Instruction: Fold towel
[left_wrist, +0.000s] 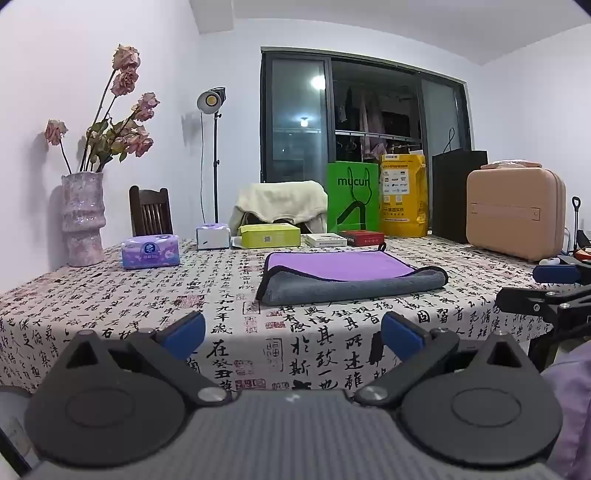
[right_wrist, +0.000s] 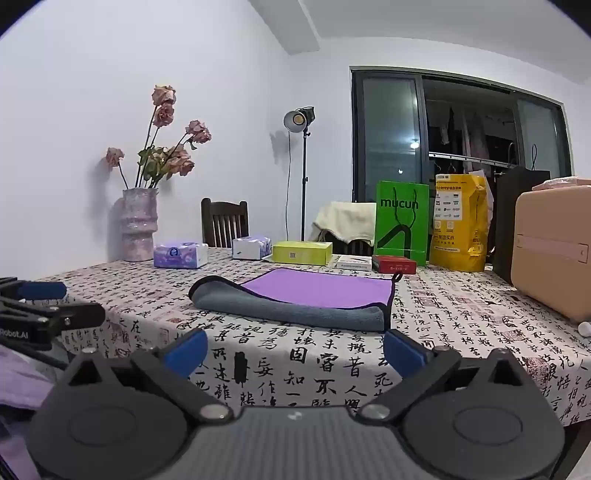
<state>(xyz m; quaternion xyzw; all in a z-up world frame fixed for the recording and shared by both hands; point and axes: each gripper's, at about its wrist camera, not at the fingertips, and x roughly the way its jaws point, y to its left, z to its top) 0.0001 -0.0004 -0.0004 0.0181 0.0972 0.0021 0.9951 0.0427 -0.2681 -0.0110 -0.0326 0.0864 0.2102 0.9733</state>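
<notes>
Both tongs, the left gripper (left_wrist: 291, 334) and the right gripper (right_wrist: 293, 350), stand wide and hold nothing, hovering off the near edge of the table (left_wrist: 92, 295). The towel (left_wrist: 343, 275) lies mid-table, its grey underside lapped over the purple face. It looks soft, light and limp, likely sagging when lifted; pinching its two near corners seems best.

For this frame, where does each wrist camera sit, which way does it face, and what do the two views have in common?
Left wrist: behind the open left gripper, low at the table's near edge, facing the towel and window; the right gripper shows at right.
Right wrist: behind the open right gripper, same facing, further right; the left gripper shows at left.
Shared: partly folded towel, vase, green bag, both grippers short of the towel.
</notes>
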